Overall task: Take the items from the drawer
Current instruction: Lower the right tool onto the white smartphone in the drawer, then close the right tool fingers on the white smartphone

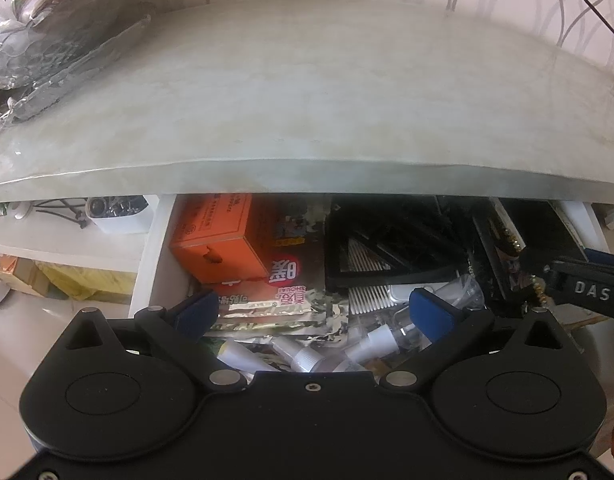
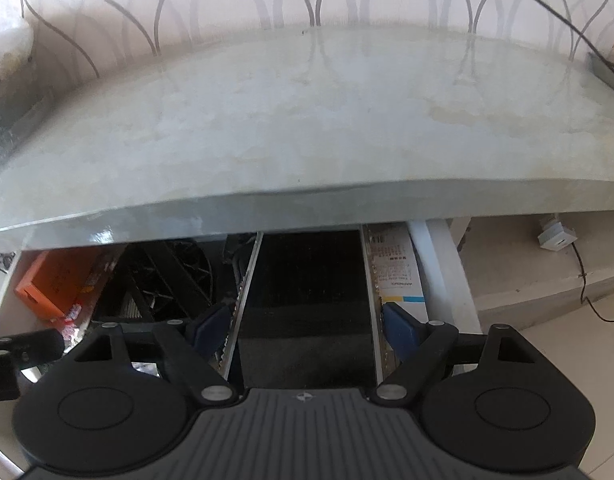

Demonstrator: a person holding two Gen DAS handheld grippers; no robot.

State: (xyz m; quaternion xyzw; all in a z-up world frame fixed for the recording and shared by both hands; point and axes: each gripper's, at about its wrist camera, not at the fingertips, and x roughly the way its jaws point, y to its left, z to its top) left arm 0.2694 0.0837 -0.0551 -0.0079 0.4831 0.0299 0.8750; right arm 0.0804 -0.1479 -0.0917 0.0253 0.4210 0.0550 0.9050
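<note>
Gripping a long black box (image 2: 307, 304) by its two long sides, the right gripper (image 2: 307, 328) is holding it over the right part of the open drawer (image 1: 155, 256), below the pale surface (image 2: 307, 120). The left gripper (image 1: 313, 312), jaws spread and empty, is hanging above small white bottles (image 1: 303, 354), foil packets (image 1: 283, 300) and an orange box (image 1: 219, 236) lying in the drawer.
</note>
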